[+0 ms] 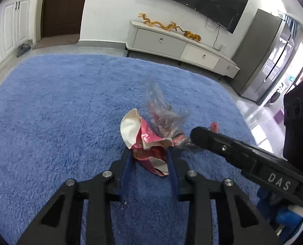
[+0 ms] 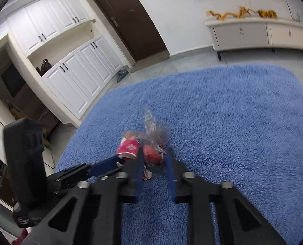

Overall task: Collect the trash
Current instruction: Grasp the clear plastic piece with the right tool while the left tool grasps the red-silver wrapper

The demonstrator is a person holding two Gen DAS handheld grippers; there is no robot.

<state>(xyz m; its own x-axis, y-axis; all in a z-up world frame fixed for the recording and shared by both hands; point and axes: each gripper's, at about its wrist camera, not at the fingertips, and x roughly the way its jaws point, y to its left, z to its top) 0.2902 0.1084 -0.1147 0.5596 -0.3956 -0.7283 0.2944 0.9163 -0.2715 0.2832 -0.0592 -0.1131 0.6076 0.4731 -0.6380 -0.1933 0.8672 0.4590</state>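
A crumpled pink and white wrapper (image 1: 147, 143) is held between the jaws of my left gripper (image 1: 149, 153), above the blue rug (image 1: 59, 106). A crumpled clear plastic bag (image 1: 161, 108) sticks up beside it. My right gripper (image 2: 154, 157) is closed on the clear plastic bag (image 2: 153, 130) and a red scrap (image 2: 151, 154). In the left wrist view the right gripper (image 1: 194, 136) comes in from the right and touches the bundle. In the right wrist view the left gripper (image 2: 118, 160) comes in from the left, with the pink wrapper (image 2: 129, 148) in it.
A white TV cabinet (image 1: 182, 45) with golden ornaments stands by the far wall under a wall TV (image 1: 192, 2). A grey fridge (image 1: 267, 57) is at the right. White cupboards (image 2: 74, 75) and a brown door (image 2: 131, 20) lie to the left.
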